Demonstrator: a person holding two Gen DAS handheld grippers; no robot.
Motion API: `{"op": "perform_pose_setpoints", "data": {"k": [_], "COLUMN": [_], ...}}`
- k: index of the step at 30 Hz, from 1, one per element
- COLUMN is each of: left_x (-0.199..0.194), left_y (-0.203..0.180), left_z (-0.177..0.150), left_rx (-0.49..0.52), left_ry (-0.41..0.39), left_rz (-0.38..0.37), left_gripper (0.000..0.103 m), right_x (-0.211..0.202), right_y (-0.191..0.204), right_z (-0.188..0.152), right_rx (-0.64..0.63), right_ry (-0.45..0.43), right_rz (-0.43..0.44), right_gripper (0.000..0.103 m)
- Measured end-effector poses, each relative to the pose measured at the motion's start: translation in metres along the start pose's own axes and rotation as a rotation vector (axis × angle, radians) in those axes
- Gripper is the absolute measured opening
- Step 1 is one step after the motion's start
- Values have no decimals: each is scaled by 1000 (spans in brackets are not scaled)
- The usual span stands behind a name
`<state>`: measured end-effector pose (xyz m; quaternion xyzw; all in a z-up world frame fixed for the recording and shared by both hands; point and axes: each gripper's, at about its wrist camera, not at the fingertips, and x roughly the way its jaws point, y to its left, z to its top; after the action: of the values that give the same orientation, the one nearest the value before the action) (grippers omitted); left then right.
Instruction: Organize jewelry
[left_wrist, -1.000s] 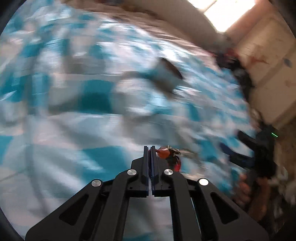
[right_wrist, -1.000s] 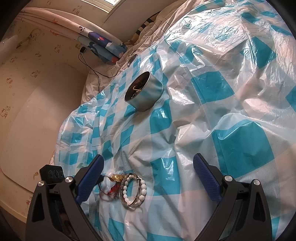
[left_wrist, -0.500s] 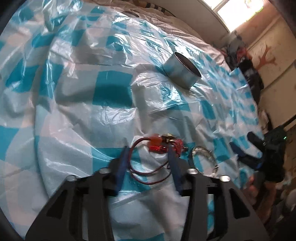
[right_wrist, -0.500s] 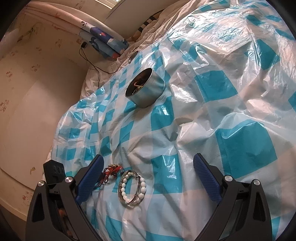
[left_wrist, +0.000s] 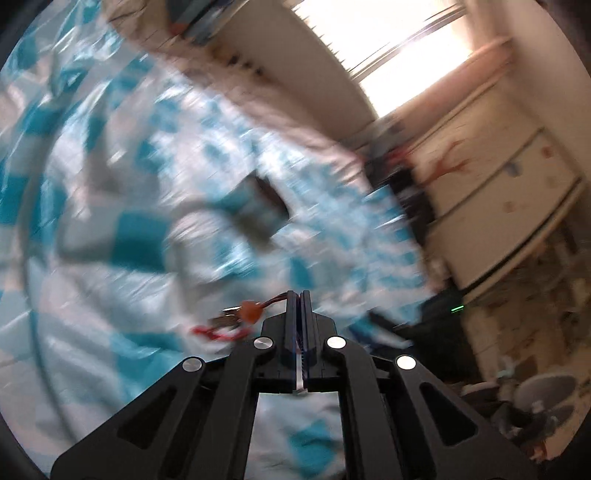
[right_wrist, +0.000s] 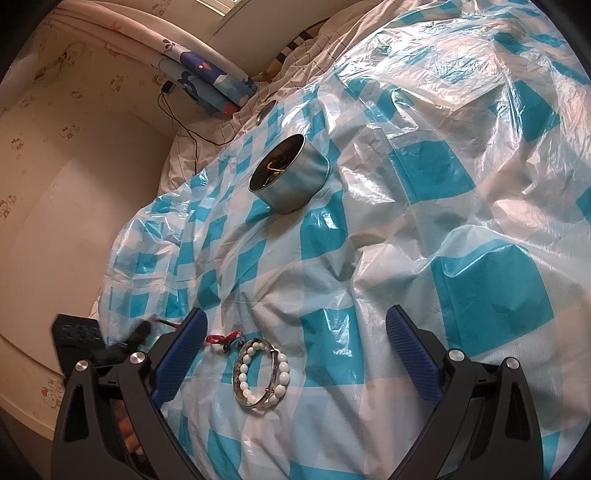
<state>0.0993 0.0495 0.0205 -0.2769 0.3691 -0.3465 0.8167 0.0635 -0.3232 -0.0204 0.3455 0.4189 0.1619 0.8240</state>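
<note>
On the blue-checked plastic sheet (right_wrist: 321, 236), a round metal tin (right_wrist: 290, 173) stands far of centre, with a white bead bracelet (right_wrist: 260, 373) and a metal bangle (right_wrist: 240, 384) lying overlapped near the wide-open right gripper (right_wrist: 295, 354). Left gripper (left_wrist: 300, 295): jaws pressed together on a red cord necklace (left_wrist: 243, 314), which trails left; the blurred view suggests it hangs clear of the sheet.

Left view motion-blurred: tin (left_wrist: 258, 214) & sheet (left_wrist: 110, 258) indistinct.
</note>
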Motion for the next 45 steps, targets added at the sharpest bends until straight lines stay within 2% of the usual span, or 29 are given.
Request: {"op": "perform_pose_setpoints", "data": {"k": [3,6,9,12,14,18,23,27,28,29,30,32,33,41,43,45], "left_x": [-12,-19,-18,-7,-8,-11,-8,-2,-1,0,1,4,4,6,6,7], "left_y": [-1,7,35,77,88,82,85,86,86,86,85,85,86,87,86,85], "left_z": [3,6,3,-7,-9,-5,-1,0,1,2,2,2,2,-1,-2,-3], "left_rx": [-19,-48,-156,-326,-369,-315,-303,-292,-292,-293,-293,-293,-293,-302,-297,-295], "left_ry": [-68,-95,-65,36,46,46,70,82,81,80,80,81,81,79,82,81], "left_rz": [-47,3,161,298,301,348,379,397,397,396,396,399,399,405,414,420], "left_gripper": [1,1,2,1,1,2,3,10,11,14,16,17,18,19,19,21], "right_x": [2,5,15,29,40,70,99,120,125,128,132,133,131,96,91,91], "right_y": [3,20,54,87,102,123,135,139,139,139,138,137,136,117,113,115], "right_z": [0,-4,-16,-31,-39,-45,-45,-49,-51,-52,-54,-55,-54,-22,-17,-17], "right_rx": [-20,-119,-303,-494,-595,-722,-771,-810,-820,-826,-829,-826,-814,-528,-486,-505], "right_ry": [3,6,24,44,49,95,142,210,232,246,273,291,290,223,205,193], "right_rz": [-8,-34,-43,-35,-47,-71,-58,-71,-61,-59,-72,-70,-60,189,206,173], "right_gripper": [93,93,93,93,93,93,93,93,87,62,50,15,10,8,8,9]}}
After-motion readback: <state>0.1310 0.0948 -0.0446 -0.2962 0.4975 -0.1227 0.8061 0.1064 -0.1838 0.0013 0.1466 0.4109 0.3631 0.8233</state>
